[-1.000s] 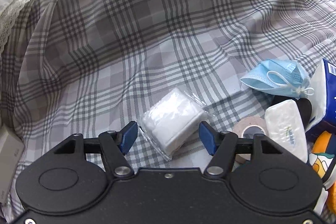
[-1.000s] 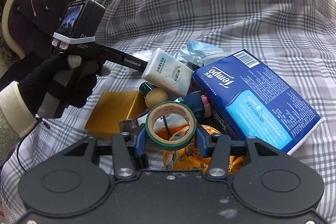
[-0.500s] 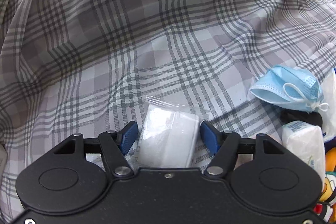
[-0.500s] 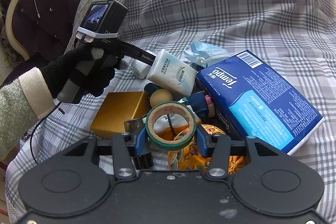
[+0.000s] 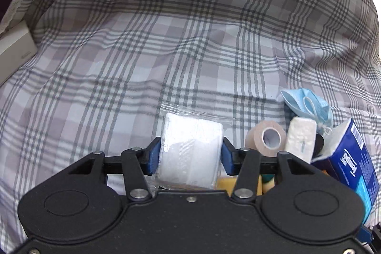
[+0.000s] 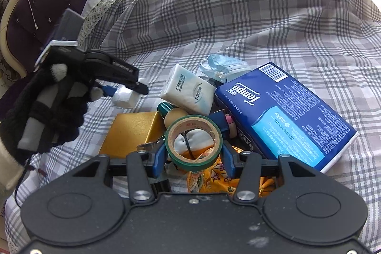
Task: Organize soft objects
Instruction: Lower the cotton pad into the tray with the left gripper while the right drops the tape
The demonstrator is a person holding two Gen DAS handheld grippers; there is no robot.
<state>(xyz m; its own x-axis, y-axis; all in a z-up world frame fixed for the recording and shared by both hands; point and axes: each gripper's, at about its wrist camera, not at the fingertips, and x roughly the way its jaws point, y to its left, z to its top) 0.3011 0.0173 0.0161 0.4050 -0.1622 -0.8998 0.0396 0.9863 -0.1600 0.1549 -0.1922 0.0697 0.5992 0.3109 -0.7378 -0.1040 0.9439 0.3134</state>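
A white gauze roll in a clear bag [image 5: 190,146] sits between the blue pads of my left gripper [image 5: 189,156]; the jaws are closing and both pads press its sides. From the right wrist view, that left gripper [image 6: 126,91], held by a gloved hand [image 6: 47,111], carries the white roll [image 6: 125,97] just above the plaid cloth [image 6: 238,16]. My right gripper [image 6: 194,151] is shut on a green tape roll [image 6: 197,160] over the pile. A blue face mask [image 6: 223,66], a white tissue pack [image 6: 188,94] and a blue Tempo pack [image 6: 285,116] lie there.
A gold box [image 6: 133,132], a yellow embroidered pouch [image 6: 214,177] and a beige tape roll [image 5: 265,138] are in the pile. A grey box [image 5: 14,49] lies at the cloth's left edge. A dark padded chair [image 6: 14,16] stands behind on the left.
My left gripper rolled, closed its pads onto the white roll and shifted with it towards the pile. The right gripper and its green tape kept still.
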